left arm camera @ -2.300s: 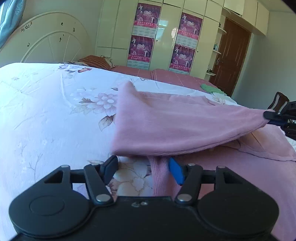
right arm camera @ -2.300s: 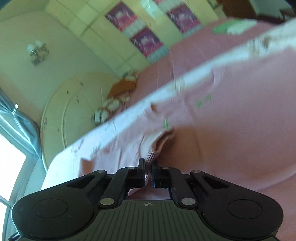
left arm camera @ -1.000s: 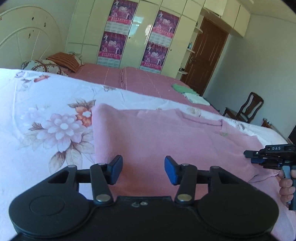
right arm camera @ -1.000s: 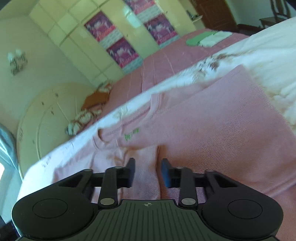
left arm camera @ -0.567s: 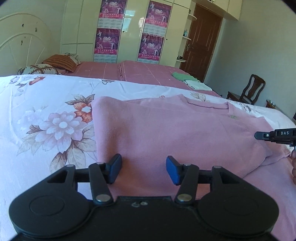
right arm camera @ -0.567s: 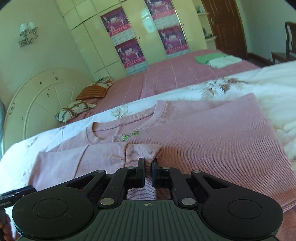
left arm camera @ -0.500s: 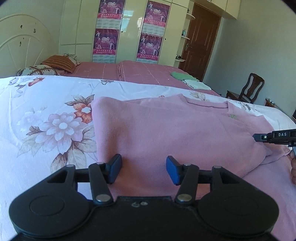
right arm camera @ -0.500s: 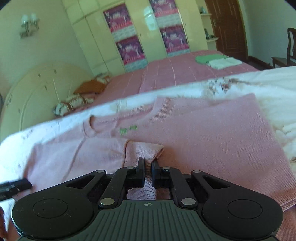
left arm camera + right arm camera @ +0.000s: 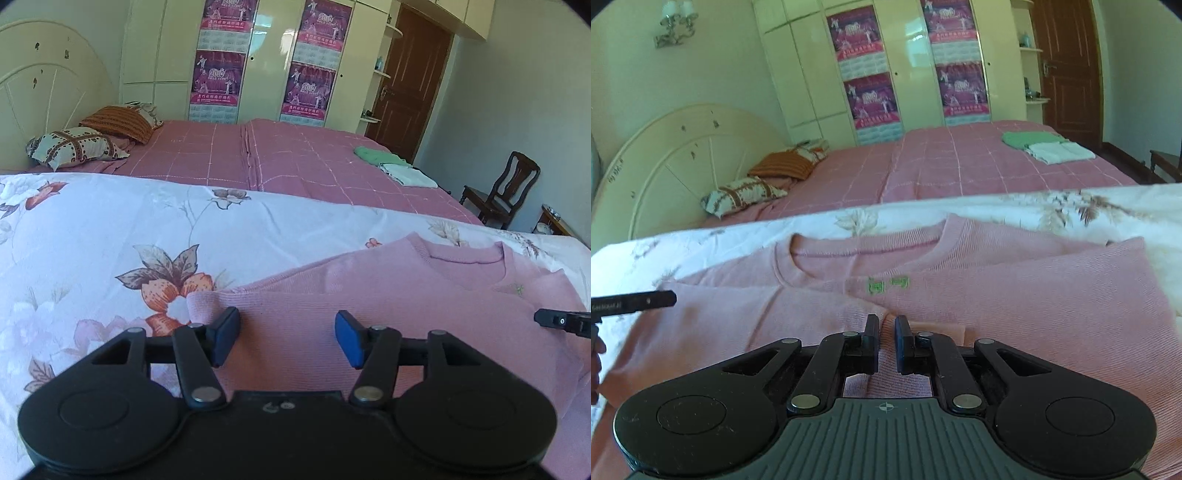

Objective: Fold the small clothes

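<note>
Folding is midway: pink sweater [image 9: 1015, 295] lies on the floral bedspread [image 9: 92, 229], right gripper [image 9: 885, 334] pinching its folded-in sleeve cuff, left gripper [image 9: 286, 334] opening empty over the sweater's left edge, which needs gripping next.

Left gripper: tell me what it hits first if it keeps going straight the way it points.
Probably the pink sweater lying on the floral sheet. The left gripper, jaws opening with nothing clamped, angles down at the knit just ahead; depth is unclear.
</note>
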### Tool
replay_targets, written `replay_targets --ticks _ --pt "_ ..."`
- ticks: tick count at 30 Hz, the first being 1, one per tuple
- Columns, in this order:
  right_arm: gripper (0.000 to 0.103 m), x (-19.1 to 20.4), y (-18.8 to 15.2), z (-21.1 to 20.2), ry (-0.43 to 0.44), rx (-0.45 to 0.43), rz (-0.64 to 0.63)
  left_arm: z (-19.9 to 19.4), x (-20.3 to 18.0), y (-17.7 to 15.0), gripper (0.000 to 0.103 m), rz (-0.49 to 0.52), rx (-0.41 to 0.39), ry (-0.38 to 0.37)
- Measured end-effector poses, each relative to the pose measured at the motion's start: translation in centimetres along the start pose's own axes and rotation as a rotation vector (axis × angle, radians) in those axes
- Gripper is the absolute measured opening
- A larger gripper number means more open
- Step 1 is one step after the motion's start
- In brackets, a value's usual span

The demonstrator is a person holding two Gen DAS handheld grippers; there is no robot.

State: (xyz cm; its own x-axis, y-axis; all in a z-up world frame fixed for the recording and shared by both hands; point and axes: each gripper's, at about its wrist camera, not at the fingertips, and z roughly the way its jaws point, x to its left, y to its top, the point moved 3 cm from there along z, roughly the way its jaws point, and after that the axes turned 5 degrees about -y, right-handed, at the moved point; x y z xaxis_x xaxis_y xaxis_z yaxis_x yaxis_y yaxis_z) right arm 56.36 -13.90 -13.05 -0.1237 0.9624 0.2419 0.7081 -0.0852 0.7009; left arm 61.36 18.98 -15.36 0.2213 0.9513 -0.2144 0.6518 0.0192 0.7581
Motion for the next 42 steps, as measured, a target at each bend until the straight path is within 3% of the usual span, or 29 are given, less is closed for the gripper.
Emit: replay_targets --ticks 10,15,20,24,28,34,36,37,38,39,42 --pt "0.008 -0.3 -0.3 0.6 -0.012 -0.007 0.029 -0.4 -0.9 -0.7 0.057 0.045 -0.018 0.036" --pt "0.008 0.8 0.4 -0.5 -0.004 -0.059 0.036 -2.5 -1.6 -0.8 0.057 0.013 -0.049 0.028" --pt "0.008 2.8 -0.1 0.5 0.037 -0.034 0.001 -2.8 -2.4 -2.9 0.058 0.004 -0.026 0.047" --pt "0.008 2.9 -0.9 1.8 -0.008 0.006 -0.018 -3.3 -2.8 -3.0 0.058 0.038 -0.029 0.075" --pt "0.008 2.5 -0.7 -0.2 -0.006 -0.021 0.000 -5.9 -3.6 -3.5 0.059 0.051 -0.069 0.074" --pt "0.008 1.5 -2.0 -2.9 -0.009 -0.014 -0.004 -7.1 -4.9 -5.9 0.060 0.053 -0.035 0.076" --pt "0.009 1.1 -2.7 -3.2 -0.014 -0.001 -0.002 -6.6 -5.2 -6.8 0.060 0.081 -0.005 0.111" --pt "0.009 0.9 -3.1 -3.0 -0.025 0.013 -0.005 -6.5 -5.4 -7.1 0.060 0.094 -0.014 0.122" --pt "0.018 0.6 -3.7 -2.9 -0.038 0.027 -0.007 -6.6 -5.5 -7.1 0.061 0.095 -0.013 0.127" --pt "0.021 0.5 -4.0 -3.0 -0.039 0.019 -0.009 -6.5 -5.4 -7.1 0.061 0.089 -0.010 0.128" --pt "0.022 0.3 -3.8 -3.5 -0.035 0.020 0.007 -7.2 -5.6 -6.6 0.061 0.068 -0.005 0.147"
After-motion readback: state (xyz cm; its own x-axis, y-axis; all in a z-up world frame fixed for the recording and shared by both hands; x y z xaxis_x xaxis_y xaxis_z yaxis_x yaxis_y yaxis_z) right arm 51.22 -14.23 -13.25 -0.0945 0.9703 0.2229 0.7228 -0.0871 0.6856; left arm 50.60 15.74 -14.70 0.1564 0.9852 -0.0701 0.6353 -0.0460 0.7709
